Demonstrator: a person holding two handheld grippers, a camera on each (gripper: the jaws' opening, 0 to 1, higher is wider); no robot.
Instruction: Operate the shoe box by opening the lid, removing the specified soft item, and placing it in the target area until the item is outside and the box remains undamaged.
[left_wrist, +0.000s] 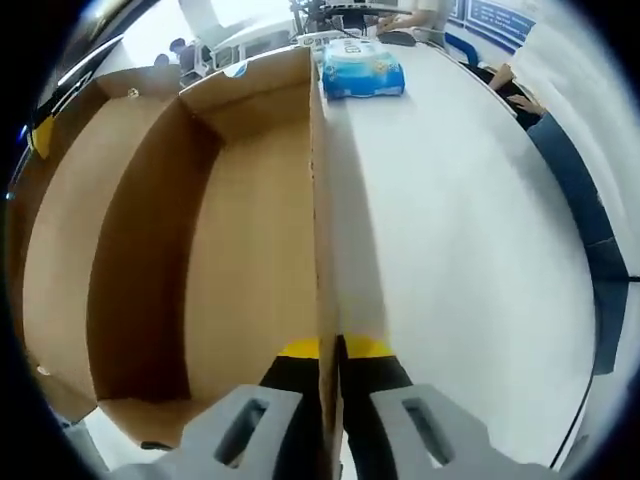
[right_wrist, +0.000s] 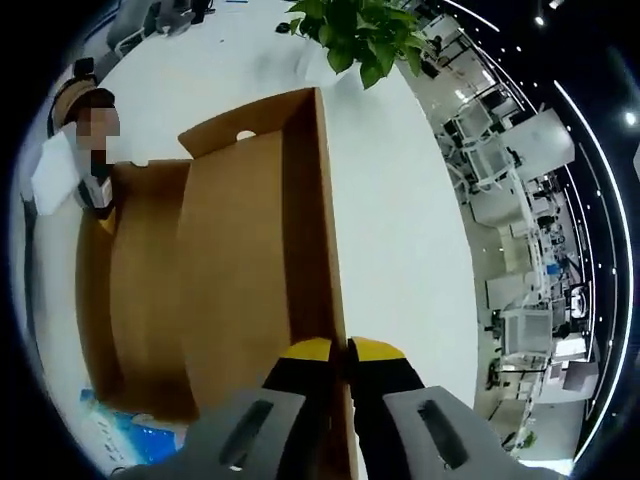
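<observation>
Box wall between both hand-held grippers' jaws

Both views are bright and evenly lit from overhead. In the left gripper view the white desk is close to washed out, and the upper left corner blows out into glare. The shoe box throws a soft grey shadow along its outer wall onto the desk, and its inner walls are darker than its floor. In the right gripper view rows of small ceiling lights curve along the right edge. Fisheye distortion bends straight edges strongly toward the rim. The jaws at the bottom of each view are soft and out of focus; the far background is small and blurred.
</observation>
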